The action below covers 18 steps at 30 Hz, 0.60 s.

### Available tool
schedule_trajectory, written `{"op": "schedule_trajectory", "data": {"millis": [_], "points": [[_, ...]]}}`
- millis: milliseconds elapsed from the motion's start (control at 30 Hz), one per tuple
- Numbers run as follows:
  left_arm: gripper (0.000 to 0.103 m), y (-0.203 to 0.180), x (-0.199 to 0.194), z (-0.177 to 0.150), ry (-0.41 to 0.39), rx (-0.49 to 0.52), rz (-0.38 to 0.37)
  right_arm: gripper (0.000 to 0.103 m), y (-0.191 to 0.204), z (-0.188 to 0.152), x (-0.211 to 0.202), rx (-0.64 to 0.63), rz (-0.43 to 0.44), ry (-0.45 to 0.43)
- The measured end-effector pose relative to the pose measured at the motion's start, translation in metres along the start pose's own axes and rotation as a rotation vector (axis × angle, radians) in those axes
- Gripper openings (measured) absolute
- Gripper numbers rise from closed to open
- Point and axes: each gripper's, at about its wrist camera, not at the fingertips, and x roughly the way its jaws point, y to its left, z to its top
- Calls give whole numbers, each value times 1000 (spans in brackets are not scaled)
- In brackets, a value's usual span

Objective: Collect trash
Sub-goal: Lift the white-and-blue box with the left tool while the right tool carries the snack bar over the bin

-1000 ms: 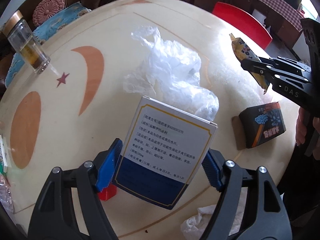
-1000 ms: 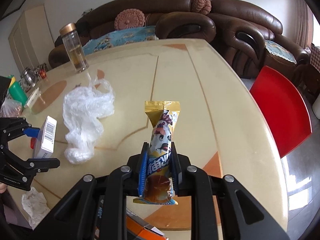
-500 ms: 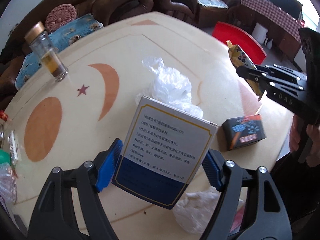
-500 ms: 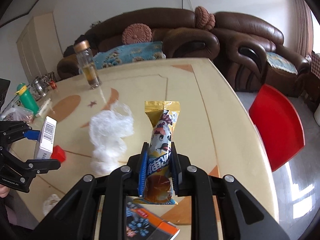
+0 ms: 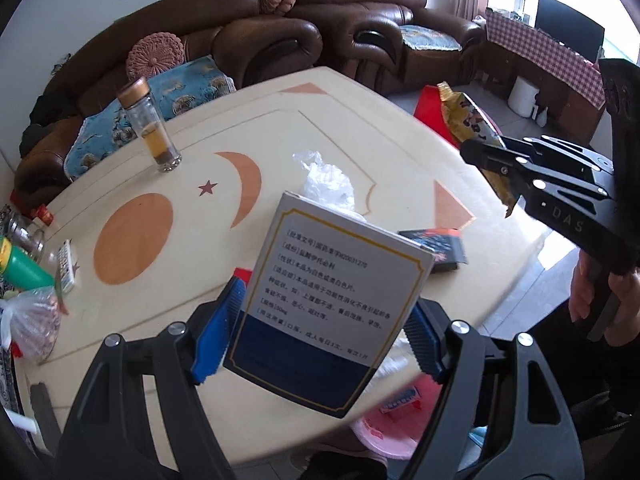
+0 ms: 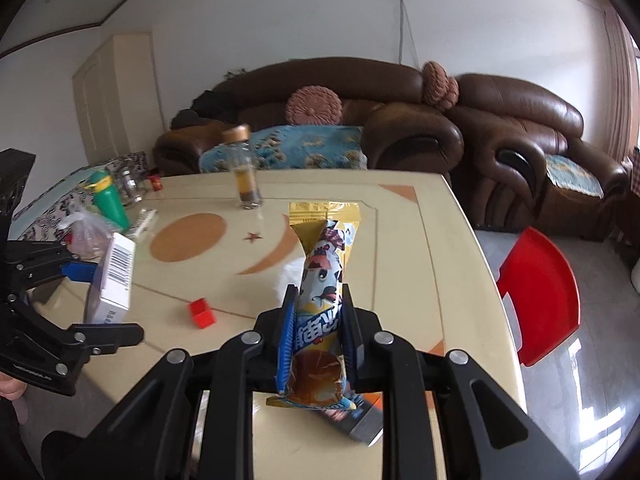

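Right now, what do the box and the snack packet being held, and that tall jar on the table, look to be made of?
Box: printed cardboard by its flat faces and crisp edges, matte.
Snack packet: thin plastic or foil film, judging by its shiny gold crimped end.
Jar: clear glass or hard plastic, I can't tell which; its cap looks like gold metal.

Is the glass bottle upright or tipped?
Upright: the glass bottle stands on its base on the table, gold cap on top.

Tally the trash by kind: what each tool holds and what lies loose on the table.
Boxes: 2, white medicine box in the left tool, dark box on the table
Snack wrappers: 1, in the right tool
Plastic bags: 1
Total: 4
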Motion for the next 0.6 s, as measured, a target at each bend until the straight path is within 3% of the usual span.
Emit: {"op": "schedule_trajectory", "data": {"millis": [333, 600], "points": [[74, -35, -61, -44, -27, -7, 3, 21, 49, -22, -88, -93, 42, -32], [74, -50, -81, -80, -33, -33, -17, 21, 67, -52, -129, -113, 67, -3]]}}
